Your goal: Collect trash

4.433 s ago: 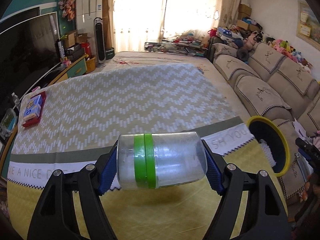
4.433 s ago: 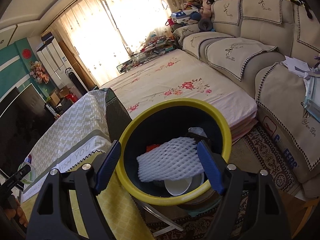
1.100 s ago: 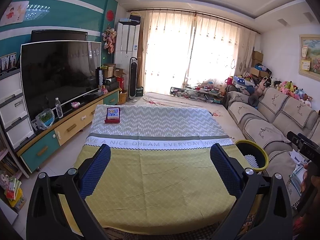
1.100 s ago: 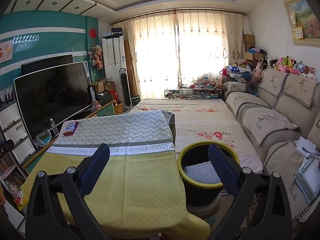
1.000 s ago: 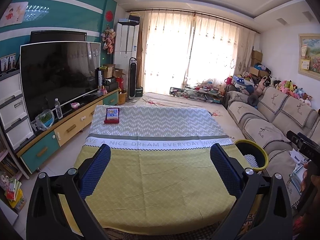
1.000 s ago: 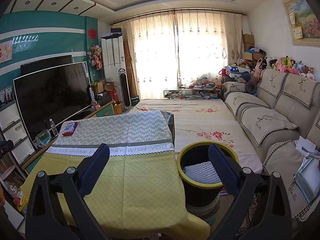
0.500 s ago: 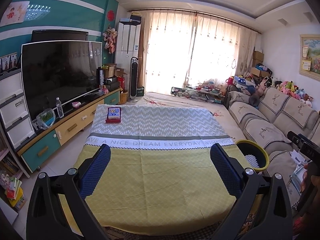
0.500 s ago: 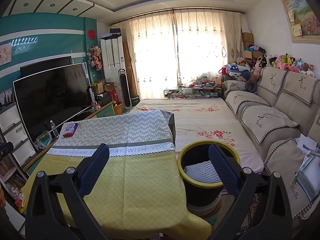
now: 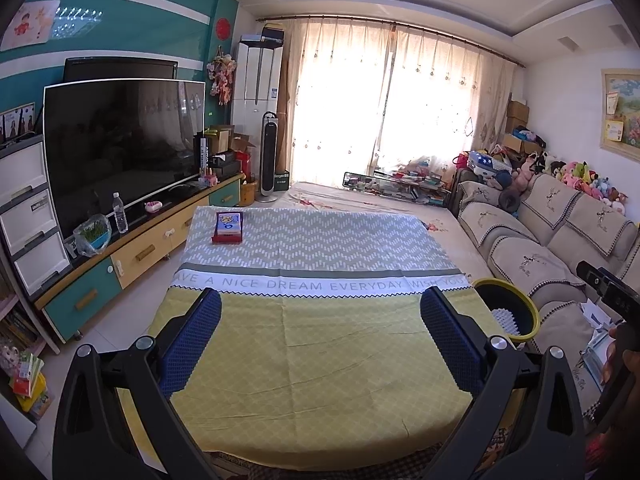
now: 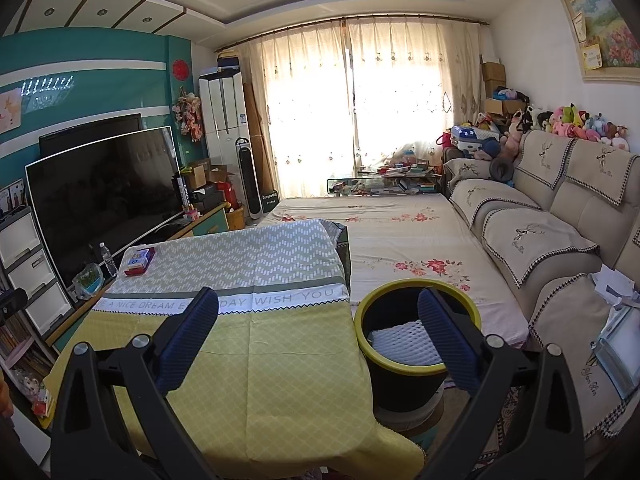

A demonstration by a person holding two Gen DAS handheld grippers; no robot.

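Both tools were released and carrying nothing: left tool (image 9: 320, 340) and right tool (image 10: 318, 338) each had jaws spread wide, held back from the desk (image 9: 320, 360).

Trash location: white foam netting (image 10: 404, 342) lay inside the yellow-rimmed bin (image 10: 362, 320), which stood on the floor just beside the desk's right edge. The only loose item on the desk was a red-and-blue box (image 9: 228, 227) at the far left corner. Couldn't tell whether that counts as trash.

Judgement: collection looked essentially done, or the box was the last candidate. If it is to go:
- approach with the left tool, it's on that side
- close across the short sides; the box lies flat, so come in low
- carry it over the bin's rim before letting go, not from the desk side

View differences:
- right wrist looked down into the bin and showed the netting clearly; left wrist caught only a sliver of it past the rim
- left wrist showed the whole desk and the right tool's body at frame edge
- right wrist showed papers on the sofa (image 10: 560, 280)
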